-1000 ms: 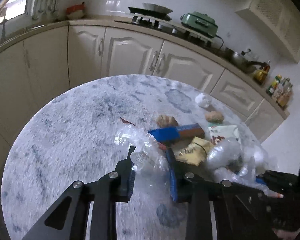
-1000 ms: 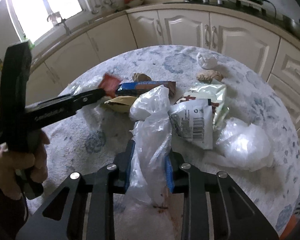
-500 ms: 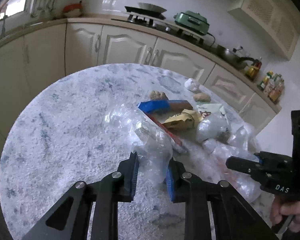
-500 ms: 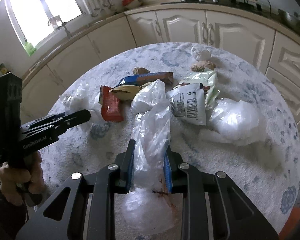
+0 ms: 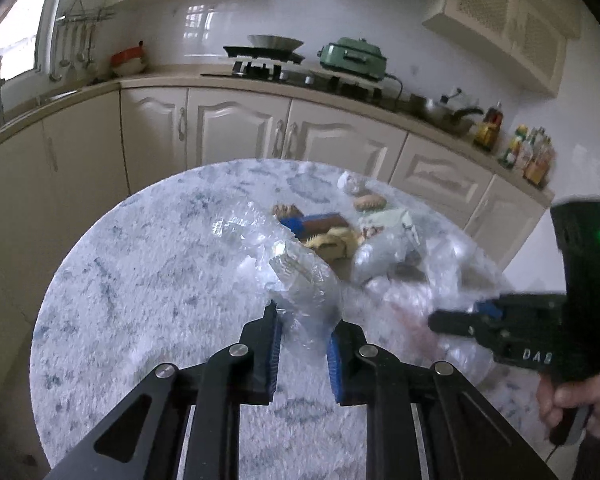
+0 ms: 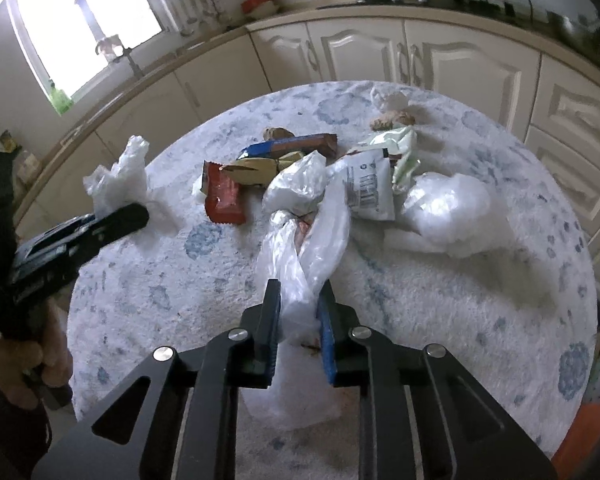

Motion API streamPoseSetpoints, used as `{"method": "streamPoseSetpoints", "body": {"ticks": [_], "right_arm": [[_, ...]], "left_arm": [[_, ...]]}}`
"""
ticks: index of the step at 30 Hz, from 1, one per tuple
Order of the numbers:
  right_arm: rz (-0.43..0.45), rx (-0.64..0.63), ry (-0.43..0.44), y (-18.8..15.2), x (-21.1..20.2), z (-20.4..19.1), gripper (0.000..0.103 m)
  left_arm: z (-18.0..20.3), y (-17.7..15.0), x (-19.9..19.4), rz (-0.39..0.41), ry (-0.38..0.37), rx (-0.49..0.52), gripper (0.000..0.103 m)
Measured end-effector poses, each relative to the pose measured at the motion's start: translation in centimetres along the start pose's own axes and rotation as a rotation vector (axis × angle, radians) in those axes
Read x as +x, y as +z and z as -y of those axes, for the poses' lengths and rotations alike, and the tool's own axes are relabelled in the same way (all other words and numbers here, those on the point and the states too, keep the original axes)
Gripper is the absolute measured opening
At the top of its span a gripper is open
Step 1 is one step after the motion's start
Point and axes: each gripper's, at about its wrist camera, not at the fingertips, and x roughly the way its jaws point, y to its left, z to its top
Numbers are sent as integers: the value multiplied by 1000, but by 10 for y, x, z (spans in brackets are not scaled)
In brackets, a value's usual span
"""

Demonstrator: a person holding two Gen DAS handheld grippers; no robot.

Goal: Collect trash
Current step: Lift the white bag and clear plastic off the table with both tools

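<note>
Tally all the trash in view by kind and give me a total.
Plastic bags: 3 (clear crinkled bag, long white bag, puffed white bag)
Wrappers and packets: 5 (red wrapper, blue-brown wrapper, yellow wrapper, white barcoded packet, pale green packet)
Brown crumpled lumps: 2
White crumpled wad: 1
Total: 11

wrappers (image 6: 268, 160) clustered mid-table (image 6: 140, 300), cabinets (image 6: 356, 52) behind, bag (image 6: 448, 208) right

left gripper (image 5: 303, 320) clamps crumpled clear plastic (image 5: 300, 276) above round table (image 5: 140, 280).
</note>
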Motion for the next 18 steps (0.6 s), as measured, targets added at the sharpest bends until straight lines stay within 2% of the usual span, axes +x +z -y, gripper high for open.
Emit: {"method": "streamPoseSetpoints", "body": {"ticks": [2, 3, 4, 5, 6, 7, 9, 13, 18], "right_arm": [[-21, -17, -7, 4, 11, -3, 42], [-48, -31, -17, 5, 21, -6, 42], [-38, -59, -37, 4, 25, -10, 42], [-37, -92, -67, 4, 26, -15, 38], [-37, -99, -77, 3, 26, -16, 30], [-38, -83, -60, 3, 24, -15, 29], [-16, -35, -8, -2, 15, -8, 29], [30, 25, 29, -13, -10, 5, 29], [113, 61, 19, -16, -56, 15, 29]], "left_arm": [[3, -6, -1, -15, -5, -8, 16], [5, -7, -4, -18, -4, -5, 16], [7, -9, -6, -20, -4, -1, 16], [9, -10, -9, -21, -6, -1, 16], [12, -12, -13, -23, -10, -1, 16], [13, -12, -16, -23, -13, 2, 16], [19, -14, -23, -20, -14, 19, 16], [30, -12, -37, 2, -38, 36, 16], [50, -1, -56, 49, -72, 77, 16]]}}
